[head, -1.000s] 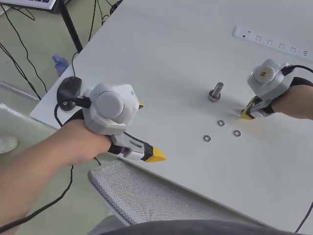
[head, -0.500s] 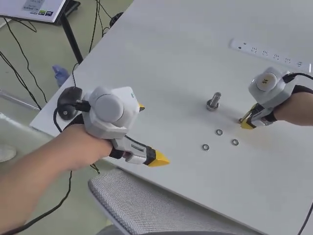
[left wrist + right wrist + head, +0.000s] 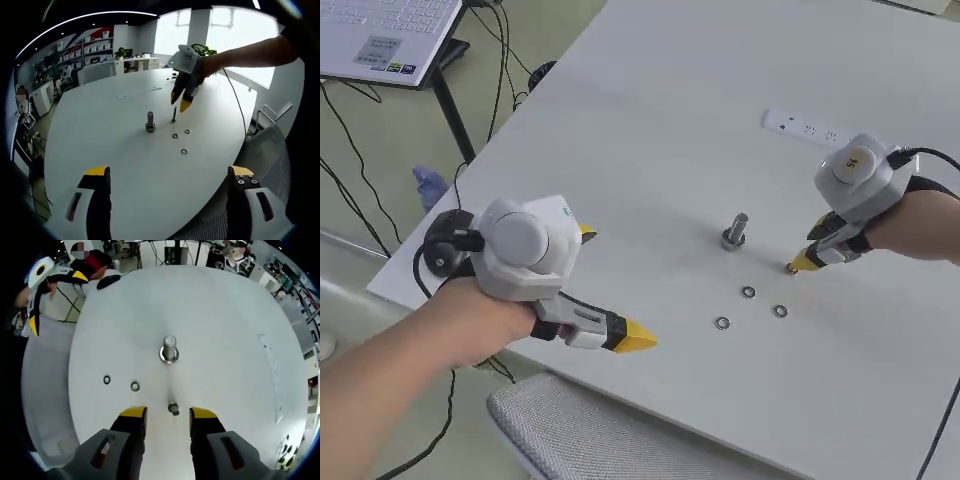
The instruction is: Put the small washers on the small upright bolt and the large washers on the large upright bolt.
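Observation:
The large upright bolt (image 3: 735,232) stands mid-table, with the small upright bolt (image 3: 790,268) just to its right. Three small washers (image 3: 748,292) lie flat on the white table (image 3: 650,120) in front of the bolts. My right gripper (image 3: 804,262) points down at the small bolt. Seen from it, the small bolt (image 3: 173,408) stands between the open jaws of the right gripper (image 3: 168,413) without touching either, and the large bolt (image 3: 169,350) is beyond. My left gripper (image 3: 613,286) hovers open and empty at the table's near edge. Its own view shows the left gripper (image 3: 169,172) well short of the washers (image 3: 184,150).
A white power strip (image 3: 805,128) lies behind the bolts. A grey mesh chair (image 3: 600,430) sits below the near table edge. A laptop (image 3: 380,35) on a stand and cables are on the floor side at the left.
The head camera has shifted, sliding the whole scene left and down. My right gripper stays at the small bolt and my left stays open near the table edge.

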`<state>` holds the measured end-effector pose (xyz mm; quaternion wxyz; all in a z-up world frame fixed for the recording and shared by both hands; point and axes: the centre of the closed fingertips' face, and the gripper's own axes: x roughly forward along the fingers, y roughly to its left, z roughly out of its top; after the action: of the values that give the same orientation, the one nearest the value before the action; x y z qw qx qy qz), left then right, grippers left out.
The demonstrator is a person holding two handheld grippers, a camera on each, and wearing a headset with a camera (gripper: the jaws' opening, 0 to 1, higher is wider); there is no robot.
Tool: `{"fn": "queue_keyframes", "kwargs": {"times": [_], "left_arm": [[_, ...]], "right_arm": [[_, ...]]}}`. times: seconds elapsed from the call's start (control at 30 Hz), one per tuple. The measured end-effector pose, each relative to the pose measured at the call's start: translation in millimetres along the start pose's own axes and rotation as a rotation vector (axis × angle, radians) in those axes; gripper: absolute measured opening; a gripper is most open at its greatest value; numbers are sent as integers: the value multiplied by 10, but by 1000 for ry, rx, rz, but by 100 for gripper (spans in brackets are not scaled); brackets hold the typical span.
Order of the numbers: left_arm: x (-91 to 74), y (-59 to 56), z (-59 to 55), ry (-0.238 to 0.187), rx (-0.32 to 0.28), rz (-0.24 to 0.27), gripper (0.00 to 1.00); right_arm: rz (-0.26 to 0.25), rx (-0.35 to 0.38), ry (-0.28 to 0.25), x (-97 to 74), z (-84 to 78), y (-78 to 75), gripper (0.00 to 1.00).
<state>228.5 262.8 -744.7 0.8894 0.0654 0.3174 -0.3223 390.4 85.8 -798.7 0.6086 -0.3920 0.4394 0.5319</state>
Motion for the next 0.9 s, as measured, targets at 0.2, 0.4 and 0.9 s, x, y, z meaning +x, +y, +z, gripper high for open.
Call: {"fn": "queue_keyframes", "kwargs": {"times": [0.2, 0.4, 0.9], "left_arm": [[13, 5, -44, 25, 21, -6, 100], [17, -6, -95, 47, 25, -8, 100], [-2, -23, -138, 58, 19, 6, 100]], "right_arm": [[-7, 10, -17, -3, -27, 21, 36], [-1, 11, -36, -29, -52, 177, 36], [-10, -6, -63, 69, -136, 539, 35]]}}
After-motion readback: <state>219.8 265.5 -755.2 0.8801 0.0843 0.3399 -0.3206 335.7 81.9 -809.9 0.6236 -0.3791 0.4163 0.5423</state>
